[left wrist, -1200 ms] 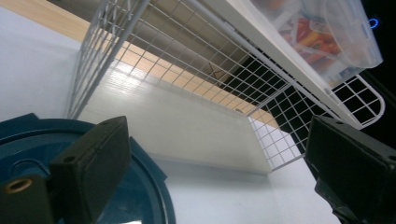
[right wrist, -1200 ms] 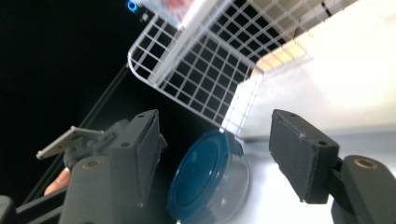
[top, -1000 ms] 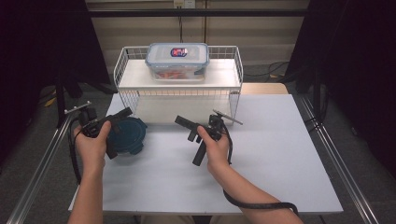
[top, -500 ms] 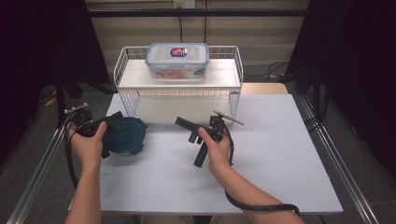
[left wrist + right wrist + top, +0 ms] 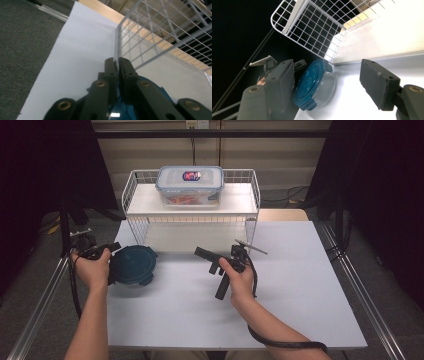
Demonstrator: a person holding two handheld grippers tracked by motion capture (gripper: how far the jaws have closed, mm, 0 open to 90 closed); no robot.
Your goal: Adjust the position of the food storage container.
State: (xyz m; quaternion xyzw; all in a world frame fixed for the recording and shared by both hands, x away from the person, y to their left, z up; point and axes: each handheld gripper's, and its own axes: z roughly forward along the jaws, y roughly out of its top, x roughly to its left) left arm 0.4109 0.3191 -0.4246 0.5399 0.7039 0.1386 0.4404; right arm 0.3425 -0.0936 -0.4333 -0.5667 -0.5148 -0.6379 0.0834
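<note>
Lidded bowl [image 5: 132, 264] on table [image 5: 310, 285] — rack [image 5: 192, 205] behind it.

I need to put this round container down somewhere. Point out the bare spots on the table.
The table is bare right of the right tongs and along the near edge. It is crowded on the left, around the blue-lidded container and by the wire rack.

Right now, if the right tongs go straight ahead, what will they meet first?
Most likely the round blue-lidded container, which lies between the open right tongs in their own view; how far off is hard to judge.
</note>
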